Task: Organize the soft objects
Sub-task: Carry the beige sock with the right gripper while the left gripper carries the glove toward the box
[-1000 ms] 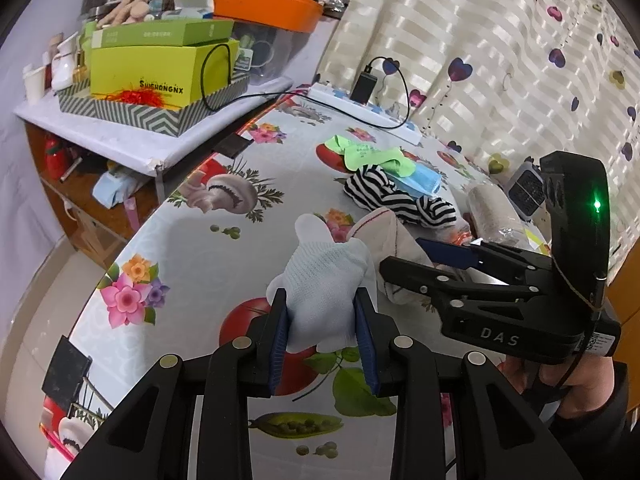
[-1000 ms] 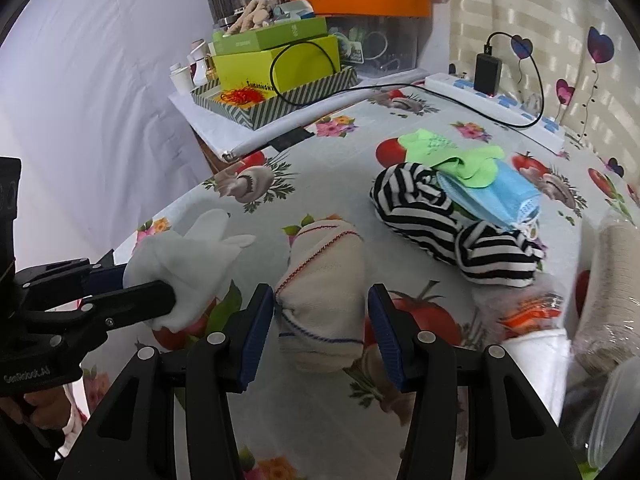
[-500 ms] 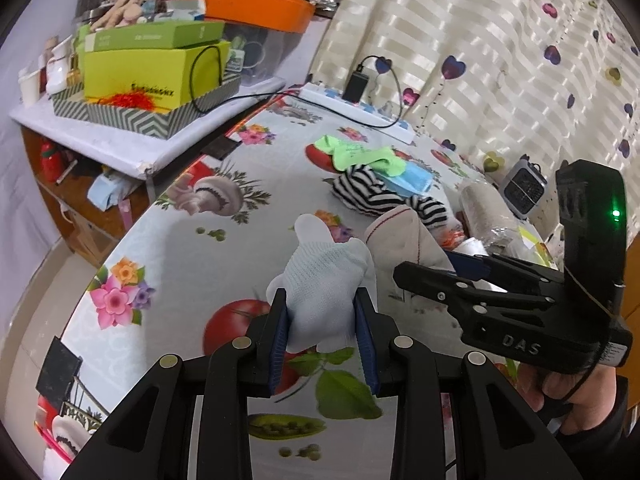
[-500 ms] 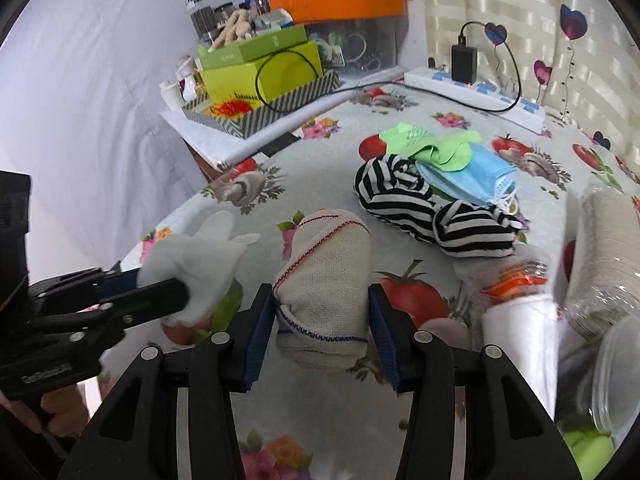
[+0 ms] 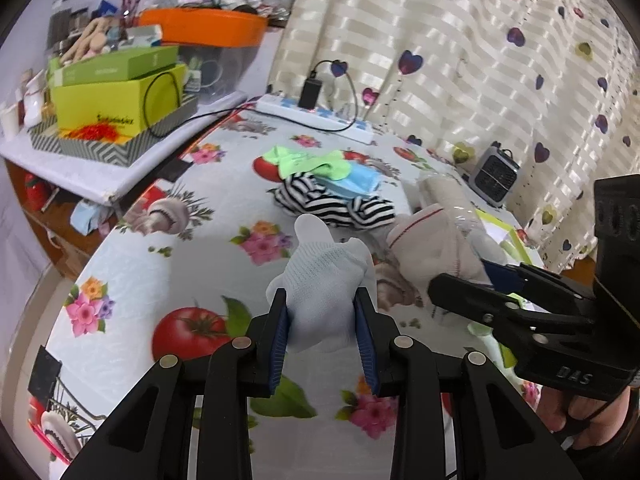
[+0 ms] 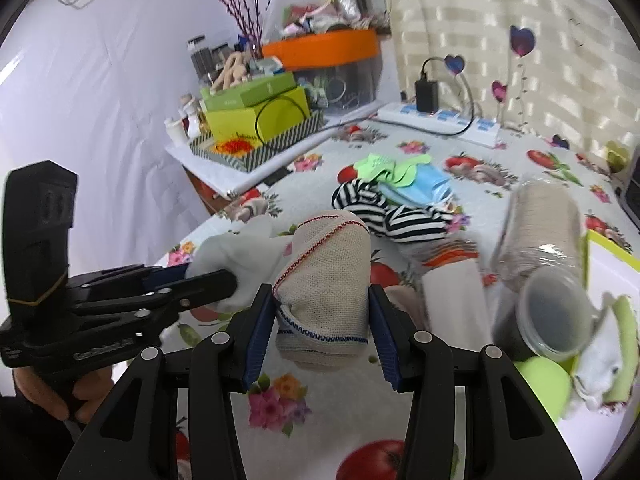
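My left gripper [image 5: 322, 320] is shut on a white knit glove [image 5: 324, 280] and holds it above the flowered tablecloth [image 5: 168, 264]. My right gripper [image 6: 322, 320] is shut on a rolled beige cloth with red and blue stitching [image 6: 326, 276], also off the table. The two held things hang side by side; the beige roll also shows in the left wrist view [image 5: 432, 248] and the glove in the right wrist view [image 6: 236, 256]. A striped black-and-white cloth [image 5: 336, 204], a blue face mask [image 5: 352, 180] and a green cloth [image 5: 308, 162] lie piled at mid table.
A sleeve of stacked cups [image 6: 540, 240], a green ball [image 6: 544, 380] and a lime tray [image 6: 608, 256] are at the right. A power strip [image 5: 316, 114] lies by the curtain. A side shelf holds lime boxes [image 5: 120, 96] and an orange-lidded bin [image 5: 204, 32].
Both grippers have lifted and drawn back toward the near right with their cloths still held. The cup sleeve, green ball and tray have come into the right wrist view.
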Available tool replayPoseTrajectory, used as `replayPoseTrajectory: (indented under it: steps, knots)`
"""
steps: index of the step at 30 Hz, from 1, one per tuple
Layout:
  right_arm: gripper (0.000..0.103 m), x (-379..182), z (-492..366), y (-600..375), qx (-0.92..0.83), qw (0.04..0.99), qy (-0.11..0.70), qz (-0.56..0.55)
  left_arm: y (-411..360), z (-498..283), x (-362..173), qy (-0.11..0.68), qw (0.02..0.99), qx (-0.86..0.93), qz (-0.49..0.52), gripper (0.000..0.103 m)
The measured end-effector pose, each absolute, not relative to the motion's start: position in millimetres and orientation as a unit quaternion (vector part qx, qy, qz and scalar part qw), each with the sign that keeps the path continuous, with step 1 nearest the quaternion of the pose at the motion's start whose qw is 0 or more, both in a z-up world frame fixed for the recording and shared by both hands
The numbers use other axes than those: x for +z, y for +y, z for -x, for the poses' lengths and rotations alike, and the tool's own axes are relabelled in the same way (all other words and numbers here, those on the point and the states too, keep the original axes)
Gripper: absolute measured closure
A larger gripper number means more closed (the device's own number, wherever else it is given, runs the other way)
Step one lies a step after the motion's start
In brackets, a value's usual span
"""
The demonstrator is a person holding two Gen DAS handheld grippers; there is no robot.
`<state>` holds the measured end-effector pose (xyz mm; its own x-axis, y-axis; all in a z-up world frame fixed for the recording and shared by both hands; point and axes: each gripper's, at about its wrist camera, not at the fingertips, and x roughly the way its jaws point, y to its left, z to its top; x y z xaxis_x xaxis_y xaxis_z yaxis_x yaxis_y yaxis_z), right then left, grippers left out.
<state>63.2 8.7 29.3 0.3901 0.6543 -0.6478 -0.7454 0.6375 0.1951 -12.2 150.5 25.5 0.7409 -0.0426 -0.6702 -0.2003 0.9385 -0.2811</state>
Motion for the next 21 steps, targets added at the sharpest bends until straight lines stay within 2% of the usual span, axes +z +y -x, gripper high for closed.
replayPoseTrajectory:
  steps: [12, 21]
  knots:
    - [0.055, 55.4, -43.2, -40.2, 0.399, 0.86, 0.317, 0.039, 106.9, 5.0, 48.6, 0.343, 0.93, 0.014, 0.134, 0.073]
    - [0.055, 57.3, -42.1, -73.0, 0.37, 0.874, 0.315, 0.015, 85.8, -1.2, 55.3, 0.342, 0.932, -0.009, 0.124, 0.073]
